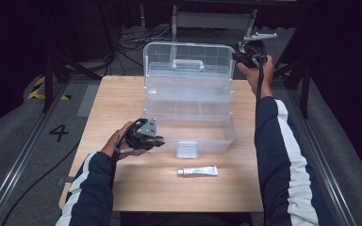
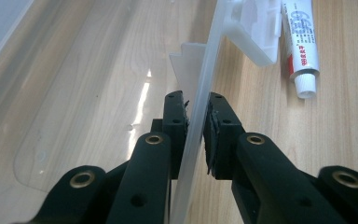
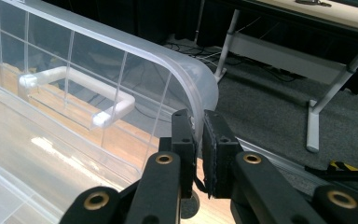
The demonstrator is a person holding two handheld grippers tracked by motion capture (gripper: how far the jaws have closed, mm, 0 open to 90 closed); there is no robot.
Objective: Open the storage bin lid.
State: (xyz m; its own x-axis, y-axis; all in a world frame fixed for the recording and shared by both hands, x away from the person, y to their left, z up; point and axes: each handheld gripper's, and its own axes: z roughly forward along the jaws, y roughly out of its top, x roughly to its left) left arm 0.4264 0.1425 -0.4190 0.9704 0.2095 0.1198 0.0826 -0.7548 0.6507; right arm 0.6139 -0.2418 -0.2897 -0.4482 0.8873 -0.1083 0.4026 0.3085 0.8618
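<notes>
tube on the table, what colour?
White tube with red and blue print, white cap; clearest in the left gripper view.

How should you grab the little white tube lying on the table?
Grip the tube across its flat white body, coming straight down from above. It lies on its side on the table, in front of the clear box, cap pointing left in the high view. The body is wider and softer than the small cap, so jaws would probably slip less there.

- Sleeves (image 1: 283, 155): dark navy, each with a white stripe along its length.
- Left gripper (image 1: 156, 140), right gripper (image 1: 248, 55): black jaws (brass-coloured rivets), grey three-cornered plates, black cables.
</notes>
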